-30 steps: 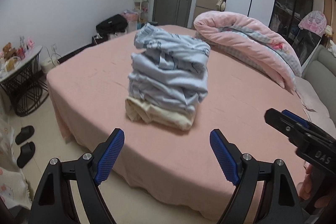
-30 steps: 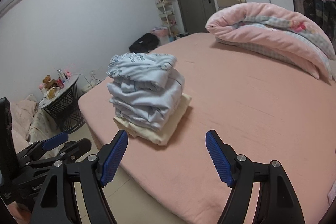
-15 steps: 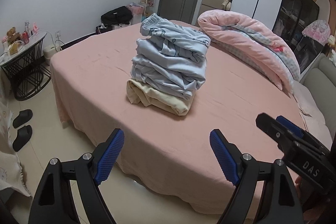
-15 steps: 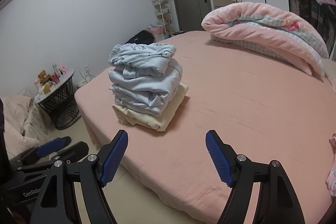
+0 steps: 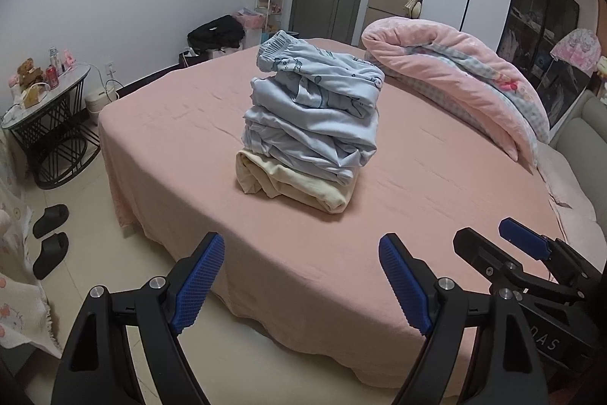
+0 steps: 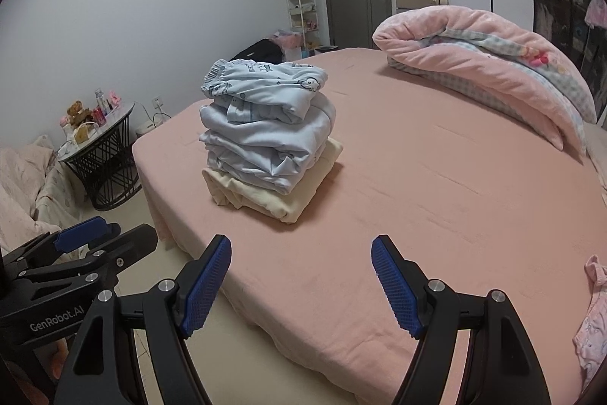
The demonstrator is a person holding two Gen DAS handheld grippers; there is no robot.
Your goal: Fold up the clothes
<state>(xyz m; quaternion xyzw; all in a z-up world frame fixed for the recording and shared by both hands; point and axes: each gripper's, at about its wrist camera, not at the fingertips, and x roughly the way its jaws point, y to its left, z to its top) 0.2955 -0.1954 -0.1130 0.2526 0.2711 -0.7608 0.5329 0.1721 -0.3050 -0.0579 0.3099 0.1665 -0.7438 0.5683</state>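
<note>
Folded clothes stack on pink bed, right gripper jaws wide apart, empty, rolled quilt behind

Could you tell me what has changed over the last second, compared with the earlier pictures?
Both tools have drawn back from the stack of folded clothes, so more of the bed and floor shows. The left tool and right tool stayed open and empty; nothing was gripped or released. The stack and the rolled quilt did not move.
</note>
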